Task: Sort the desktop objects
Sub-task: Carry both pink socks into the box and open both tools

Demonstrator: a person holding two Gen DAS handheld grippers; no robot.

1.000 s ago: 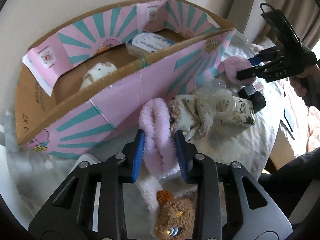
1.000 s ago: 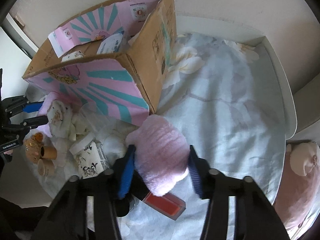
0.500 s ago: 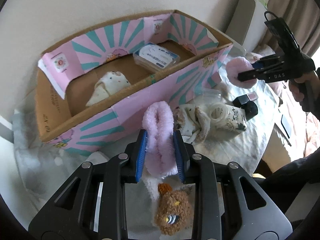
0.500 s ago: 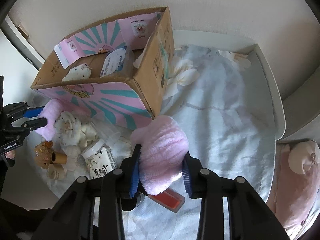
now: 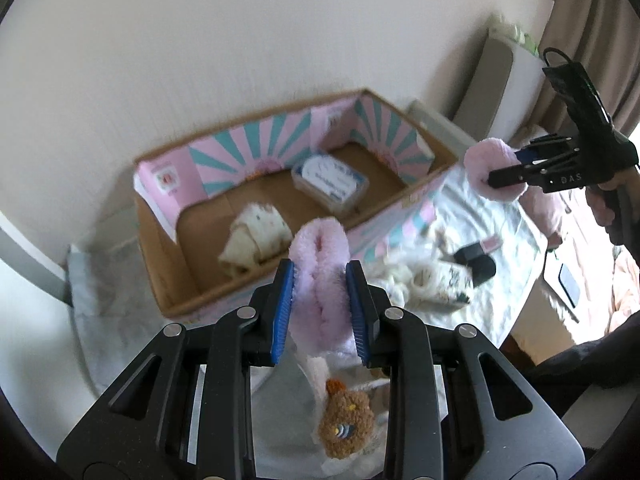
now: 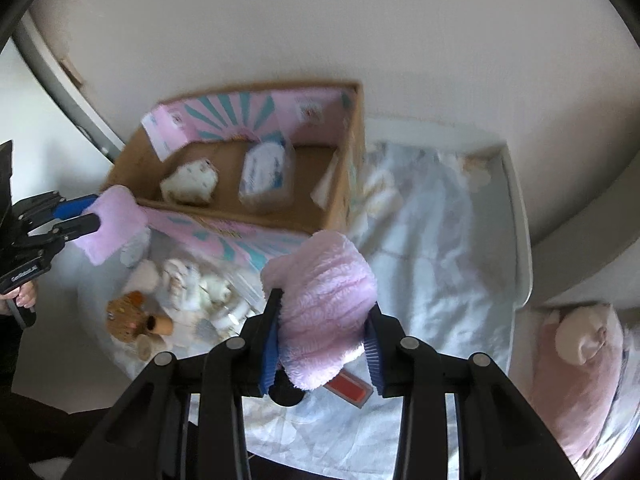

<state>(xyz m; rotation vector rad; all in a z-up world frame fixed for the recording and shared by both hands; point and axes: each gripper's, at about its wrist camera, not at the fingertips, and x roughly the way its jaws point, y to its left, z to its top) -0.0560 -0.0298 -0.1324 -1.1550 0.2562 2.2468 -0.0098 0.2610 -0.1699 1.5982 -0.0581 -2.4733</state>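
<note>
My left gripper (image 5: 320,276) is shut on a pink fluffy sock (image 5: 320,264) and holds it in the air over the near wall of the pink-and-teal cardboard box (image 5: 248,152). My right gripper (image 6: 324,312) is shut on a second pink fluffy sock (image 6: 324,300), raised above the table right of the box (image 6: 348,160); it also shows in the left wrist view (image 5: 492,176). The box holds a folded cream cloth (image 5: 256,240) and a white-and-blue packet (image 5: 330,180).
On the pale floral tablecloth (image 6: 432,240) in front of the box lie a brown teddy item (image 5: 344,424), a cream cloth heap with a patterned cup (image 5: 444,284), a black object (image 5: 478,260) and a red case (image 6: 352,388). A wall stands behind the box.
Both grippers closed on their pink socks and lifted them well above the table. The views now look down into the box from higher up.
</note>
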